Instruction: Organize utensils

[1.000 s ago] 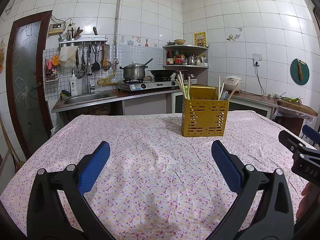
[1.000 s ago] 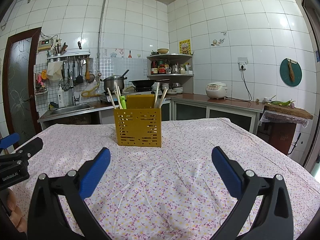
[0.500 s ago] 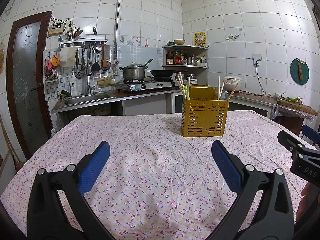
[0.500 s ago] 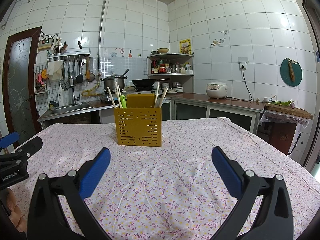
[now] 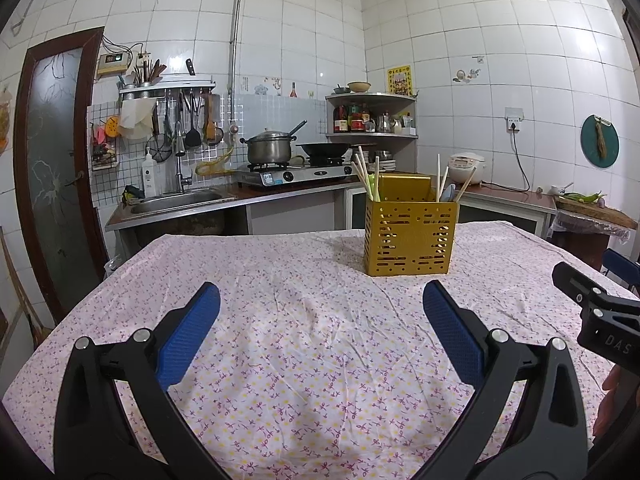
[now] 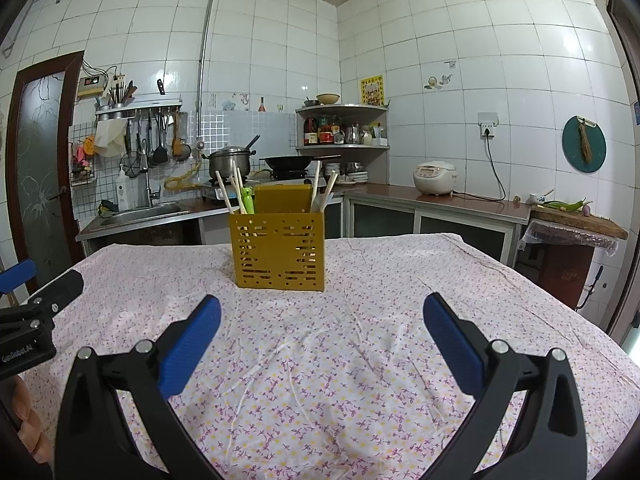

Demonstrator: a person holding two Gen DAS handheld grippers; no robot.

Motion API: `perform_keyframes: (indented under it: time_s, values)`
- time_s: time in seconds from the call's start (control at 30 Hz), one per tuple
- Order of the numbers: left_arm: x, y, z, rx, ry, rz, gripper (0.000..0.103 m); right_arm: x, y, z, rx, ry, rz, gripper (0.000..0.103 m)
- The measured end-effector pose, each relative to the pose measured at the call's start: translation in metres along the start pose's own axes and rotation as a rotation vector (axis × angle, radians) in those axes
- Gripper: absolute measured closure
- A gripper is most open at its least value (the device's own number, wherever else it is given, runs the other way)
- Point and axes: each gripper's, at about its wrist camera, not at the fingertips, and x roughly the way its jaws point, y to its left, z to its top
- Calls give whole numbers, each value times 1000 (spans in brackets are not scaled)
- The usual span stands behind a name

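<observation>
A yellow perforated utensil holder (image 5: 410,240) (image 6: 279,252) stands upright on the floral tablecloth (image 5: 304,320) (image 6: 360,300), toward the far side of the table. Chopsticks (image 5: 362,172) (image 6: 226,192), a green-handled utensil (image 6: 248,199) and a pale spoon (image 5: 448,194) stick up out of it. My left gripper (image 5: 320,304) is open, well short of the holder, with nothing between its blue pads. My right gripper (image 6: 320,312) is likewise open and holds nothing. Each gripper's body shows at the edge of the other's view.
Behind the table runs a counter with a sink (image 5: 176,200), a stove with a pot (image 5: 269,150) and a wok (image 5: 328,148), a corner shelf (image 5: 372,120), and a rice cooker (image 6: 435,178). A chopping board with green peppers (image 6: 576,222) sits at the right.
</observation>
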Motion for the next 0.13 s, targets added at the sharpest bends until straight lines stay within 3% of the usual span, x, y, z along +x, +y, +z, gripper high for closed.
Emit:
perform_keyframes:
  time_s: [0.13]
  values:
    - [1, 0, 0, -3, -1, -2, 5, 1, -1, -1, -3, 5, 1, 4]
